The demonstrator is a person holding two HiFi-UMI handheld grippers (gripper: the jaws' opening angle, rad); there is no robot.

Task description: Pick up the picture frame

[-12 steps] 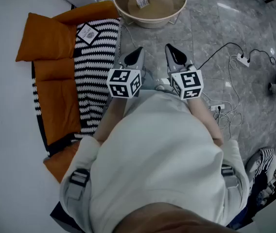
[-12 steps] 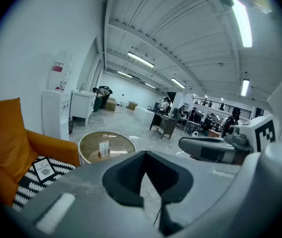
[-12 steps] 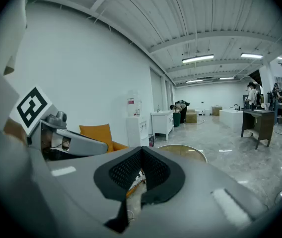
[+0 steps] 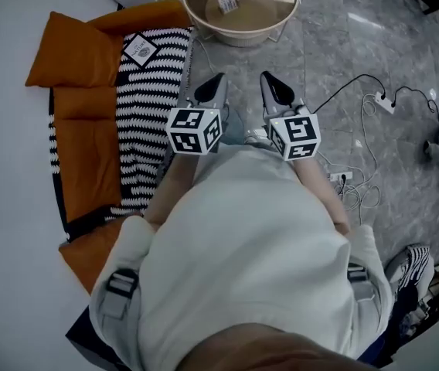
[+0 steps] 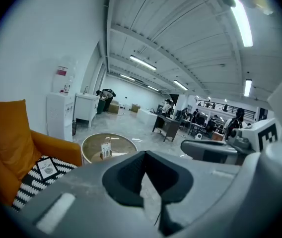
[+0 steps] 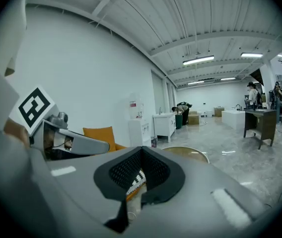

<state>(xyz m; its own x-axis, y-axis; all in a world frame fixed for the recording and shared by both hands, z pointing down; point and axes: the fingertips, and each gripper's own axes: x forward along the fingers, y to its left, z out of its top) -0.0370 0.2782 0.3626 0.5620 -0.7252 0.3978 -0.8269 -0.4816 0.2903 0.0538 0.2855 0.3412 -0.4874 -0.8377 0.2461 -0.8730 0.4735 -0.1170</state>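
Gray marble floor fills the head view from 12 to 4 o'clock. The person's white-shirted torso takes up the lower middle. An orange sofa runs along the white wall from 10 to 8 o'clock. A black-and-white striped throw is draped down the sofa's seat on the side nearer the grippers. At 12 o'clock stands a round table with a pale rim and a glass top, with a small upright card near its centre.

The left gripper and the right gripper are held side by side just ahead of the chest. They are near each other but apart, and both point toward the table. Each carries its marker cube, the left one and the right one. In each gripper view the dark pads are pressed together with nothing between them.

White cables and a power strip trail across the floor at 2 o'clock. A striped shoe shows at 4 o'clock.

The picture frame, black-edged with a white mat, lies tilted on the top end of the striped throw. It is at 11 o'clock from the left gripper and well apart from both grippers.
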